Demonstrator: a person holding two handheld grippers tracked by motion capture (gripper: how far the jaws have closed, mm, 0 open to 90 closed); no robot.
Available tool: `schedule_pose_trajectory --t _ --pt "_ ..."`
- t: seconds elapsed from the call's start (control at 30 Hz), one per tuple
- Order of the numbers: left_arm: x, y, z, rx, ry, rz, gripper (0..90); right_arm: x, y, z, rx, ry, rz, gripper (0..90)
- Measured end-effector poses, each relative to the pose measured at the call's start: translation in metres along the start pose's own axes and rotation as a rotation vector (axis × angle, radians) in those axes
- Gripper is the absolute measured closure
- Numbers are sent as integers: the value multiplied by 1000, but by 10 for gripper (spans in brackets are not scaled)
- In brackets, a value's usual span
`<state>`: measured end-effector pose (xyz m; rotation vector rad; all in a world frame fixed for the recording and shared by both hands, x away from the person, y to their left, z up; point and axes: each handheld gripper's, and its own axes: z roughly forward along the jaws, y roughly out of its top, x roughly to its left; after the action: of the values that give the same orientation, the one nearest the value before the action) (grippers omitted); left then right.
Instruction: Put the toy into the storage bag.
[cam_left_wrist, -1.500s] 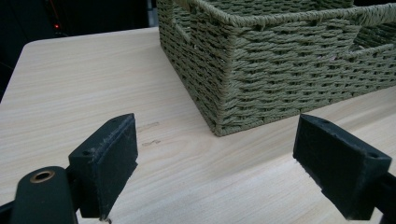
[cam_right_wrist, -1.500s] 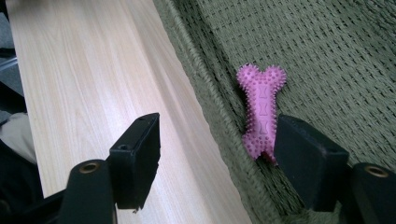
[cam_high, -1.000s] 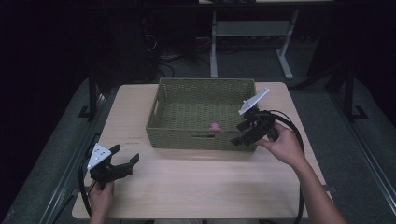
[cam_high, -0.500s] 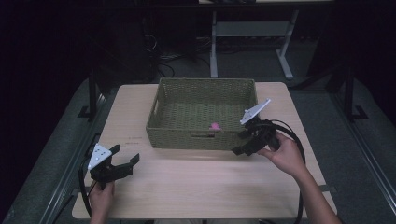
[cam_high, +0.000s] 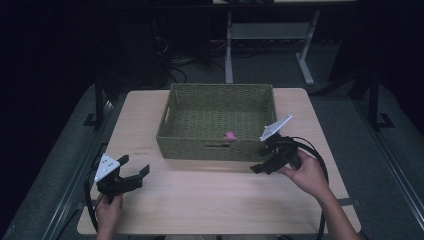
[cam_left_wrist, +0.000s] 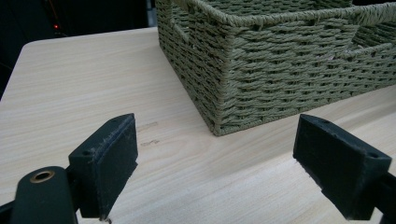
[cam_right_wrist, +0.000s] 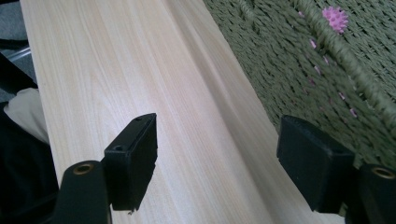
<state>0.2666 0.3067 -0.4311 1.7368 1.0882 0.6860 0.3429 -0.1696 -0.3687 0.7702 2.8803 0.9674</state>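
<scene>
While the left claw (cam_high: 131, 178) rests wide open and empty on the tabletop (cam_high: 210, 200), the right claw (cam_high: 262, 165), its jaws just opening with nothing between them, hovers beside the woven basket's (cam_high: 220, 150) near wall; a small pink spiky thing (cam_high: 230, 135) lies inside the basket.

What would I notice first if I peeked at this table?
Probably the big green woven basket at the back middle of the pale wooden table, with a tiny pink spiky ball inside near its front wall. Next, the two black grippers: the left gripper near the front left corner, the right gripper beside the basket, both open.
</scene>
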Motion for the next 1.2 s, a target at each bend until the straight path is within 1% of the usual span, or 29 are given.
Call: schedule_pose_trajectory --t 0.17,0.37,0.57,0.77,0.93,1.13,1.2 --pt "-1 0 0 2 0 0 133 -1 -6 1 1 2 7 284" --pt "-1 0 1 3 0 1 133 -1 -15 1 -3 -7 30 282" --pt "-1 0 0 3 1 4 133 -3 -25 6 13 -16 56 277" --pt "-1 0 0 2 1 2 133 -3 -38 9 2 -20 70 274" --pt "-1 0 0 3 0 3 133 -5 -52 9 -9 -21 101 271" --pt "-1 0 0 5 -2 5 133 -5 -63 8 -21 -26 123 271" --pt "-1 0 0 6 -2 5 133 -5 -67 8 -19 -34 129 271"
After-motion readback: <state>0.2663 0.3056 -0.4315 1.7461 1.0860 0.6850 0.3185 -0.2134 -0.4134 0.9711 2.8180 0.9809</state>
